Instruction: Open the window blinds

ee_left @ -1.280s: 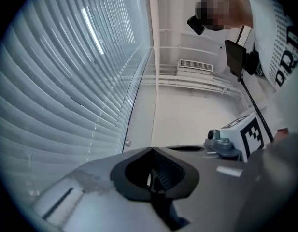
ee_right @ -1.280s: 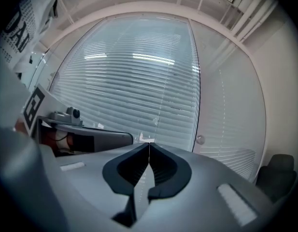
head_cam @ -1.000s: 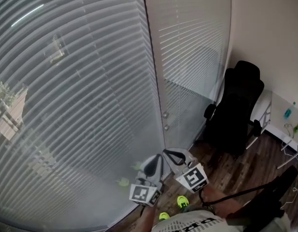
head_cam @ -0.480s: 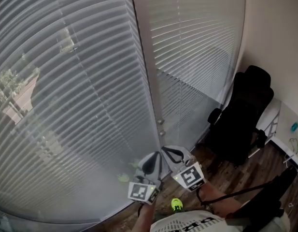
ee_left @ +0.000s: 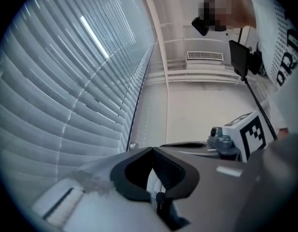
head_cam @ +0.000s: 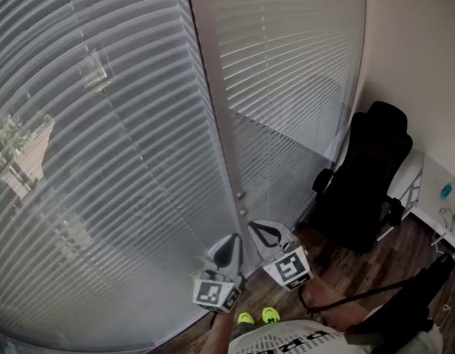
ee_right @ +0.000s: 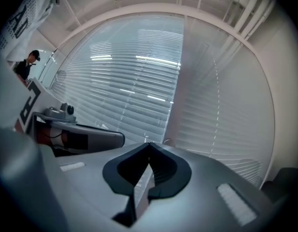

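Left gripper point(head_cam: 233, 239) and right gripper point(head_cam: 254, 231) side by side, both closed, holding nothing, before lowered window blinds point(head_cam: 116, 168), black office chair point(head_cam: 363, 175) at right

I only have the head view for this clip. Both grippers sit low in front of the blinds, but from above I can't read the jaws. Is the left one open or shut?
Observer: In the left gripper view, the left gripper has its jaw tips meeting. It is shut, with nothing between them.
Operator: And the right one?
Observer: The right gripper view shows the right gripper shut and empty too.
Operator: What is it aimed at?
Observer: In its own view it points toward the post between the two sets of blinds, without touching either.
Operator: Anything high up that my view cuts off?
Observer: Yes, the left gripper view shows a vent grille high up.
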